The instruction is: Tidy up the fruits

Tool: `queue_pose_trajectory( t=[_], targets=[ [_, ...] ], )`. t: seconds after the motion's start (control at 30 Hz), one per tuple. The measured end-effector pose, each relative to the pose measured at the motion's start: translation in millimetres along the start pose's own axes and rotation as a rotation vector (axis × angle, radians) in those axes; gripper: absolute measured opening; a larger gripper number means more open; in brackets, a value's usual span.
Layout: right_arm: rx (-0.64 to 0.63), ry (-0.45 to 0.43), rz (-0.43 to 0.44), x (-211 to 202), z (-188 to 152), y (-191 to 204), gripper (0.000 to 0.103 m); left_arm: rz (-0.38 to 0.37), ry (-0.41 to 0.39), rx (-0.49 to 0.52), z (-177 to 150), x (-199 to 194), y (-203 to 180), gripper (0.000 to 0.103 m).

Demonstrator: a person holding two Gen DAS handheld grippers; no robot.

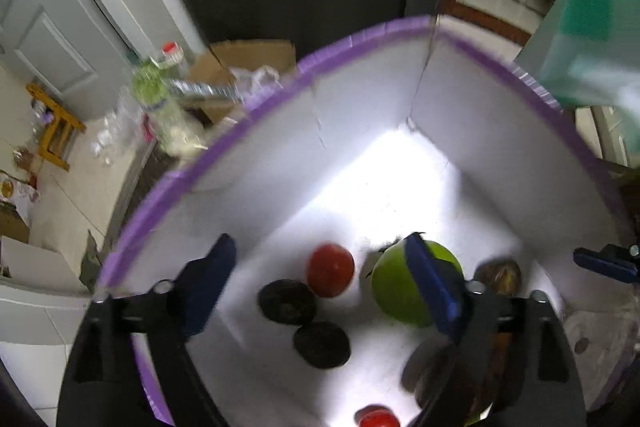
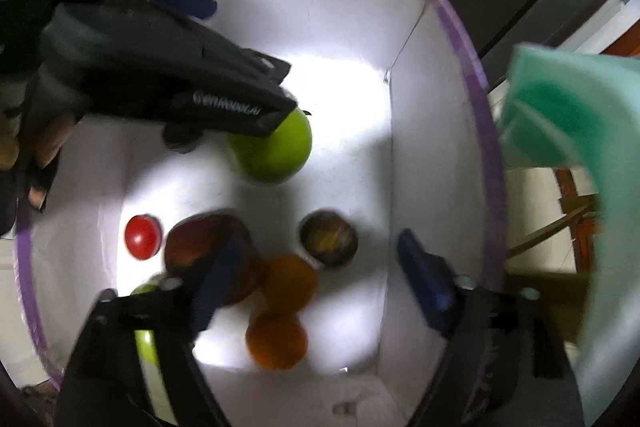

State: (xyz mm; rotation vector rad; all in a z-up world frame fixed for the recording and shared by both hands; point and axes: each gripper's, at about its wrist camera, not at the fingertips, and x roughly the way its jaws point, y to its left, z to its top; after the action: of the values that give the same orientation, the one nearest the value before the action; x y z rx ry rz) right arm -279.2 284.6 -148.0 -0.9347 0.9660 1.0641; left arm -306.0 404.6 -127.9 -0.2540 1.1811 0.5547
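my left hand-held gripper points steeply down, its two blue fingers spread wide, nothing pressed between the pads. my right hand-held gripper points steeply down too, blue fingers wide apart, pads bare and touching nothing. in the right wrist view the left one comes in from the upper left as a dark body with white lettering, one blue finger visible past its top edge. my fingertips wrap its handle at the left rim of that view. in the left wrist view the tip of the right one's blue finger shows at the far right edge. both views are blurred.
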Motion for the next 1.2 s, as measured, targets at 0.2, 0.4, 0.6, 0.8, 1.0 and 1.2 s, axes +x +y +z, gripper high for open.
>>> queue_pose_trajectory(
  t=[0.2, 0.4, 0.6, 0.8, 1.0, 1.2],
  targets=[
    [0.092, -0.013, 0.095, -39.3, -28.4, -0.9, 0.094, 0.062, -0.127, 0.038, -18.8, -59.0, 3.5, 0.089],
    [0.128, -0.021, 0.082, -62.1, -38.8, 6.9, 0.095, 0.166, -0.232, -0.003, -36.9, -110.1, 4.6, 0.089],
    [0.152, -0.008, 0.013, -54.2, -38.9, 11.6, 0.095, -0.011, -0.146, -0.056, -46.6, -110.9, 2.4, 0.089],
    [0.197, 0.038, -0.002, -40.2, -46.3, 2.0, 0.095, -0.037, -0.117, -0.056, -56.7, -102.8, -9.7, 0.089],
    [0.214, 0.043, -0.003, -35.2, -46.7, -1.1, 0.095, -0.038, -0.107, -0.045, -58.7, -95.9, -15.8, 0.089],
    [0.220, 0.052, 0.001, -33.2, -47.4, -2.5, 0.095, -0.039, -0.101, -0.047, -59.8, -92.6, -15.4, 0.089]
  ],
)
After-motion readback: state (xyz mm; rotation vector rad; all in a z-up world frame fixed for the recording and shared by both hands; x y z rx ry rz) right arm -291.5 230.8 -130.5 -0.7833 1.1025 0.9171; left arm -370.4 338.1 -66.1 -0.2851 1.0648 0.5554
